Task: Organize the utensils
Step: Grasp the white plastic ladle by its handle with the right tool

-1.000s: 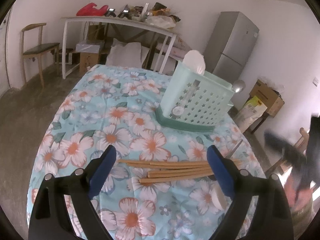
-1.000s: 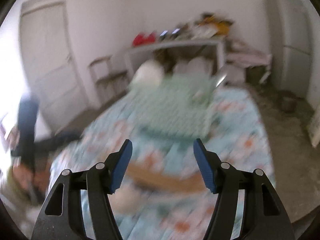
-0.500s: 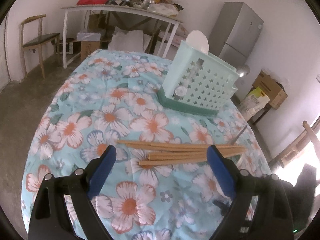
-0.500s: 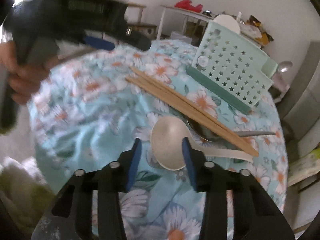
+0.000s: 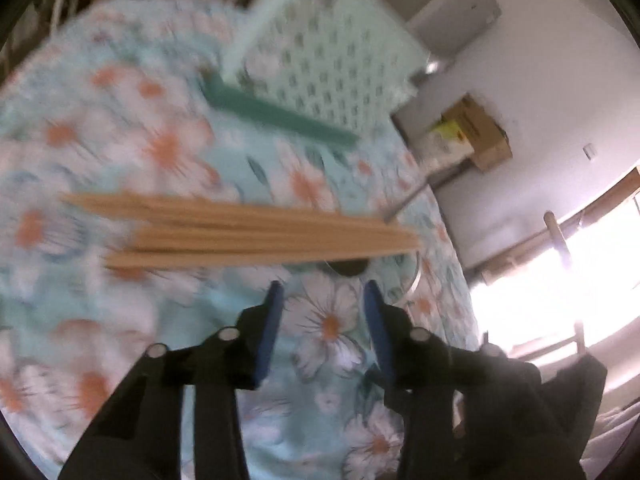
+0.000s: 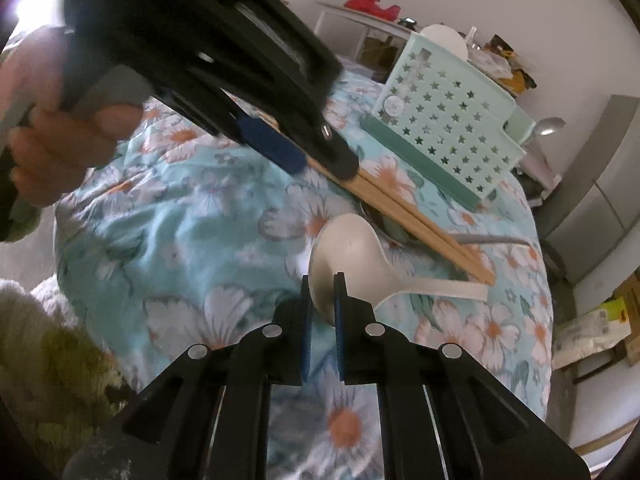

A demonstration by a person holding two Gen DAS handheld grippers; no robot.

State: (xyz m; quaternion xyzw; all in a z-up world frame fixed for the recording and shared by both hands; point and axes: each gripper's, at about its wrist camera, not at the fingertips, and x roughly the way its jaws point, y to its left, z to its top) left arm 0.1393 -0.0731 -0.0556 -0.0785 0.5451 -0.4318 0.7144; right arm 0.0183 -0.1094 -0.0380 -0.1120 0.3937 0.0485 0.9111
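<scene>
Left tool (image 5: 322,300), jaws closing on nothing, hovers just short of the wooden chopsticks (image 5: 248,226) lying loose on the flowered table (image 5: 168,148); the mint utensil basket (image 5: 332,52) stands beyond them, and the blur hides what it holds.

Right tool (image 6: 322,288), seen from the right wrist, is closing its jaws on the bowl rim of the white spoon (image 6: 352,258), which lies on the cloth beside the chopsticks. Only this view shows a metal spoon (image 6: 490,239) under the chopsticks and utensils standing in the basket. Sorting looks partly done.
</scene>
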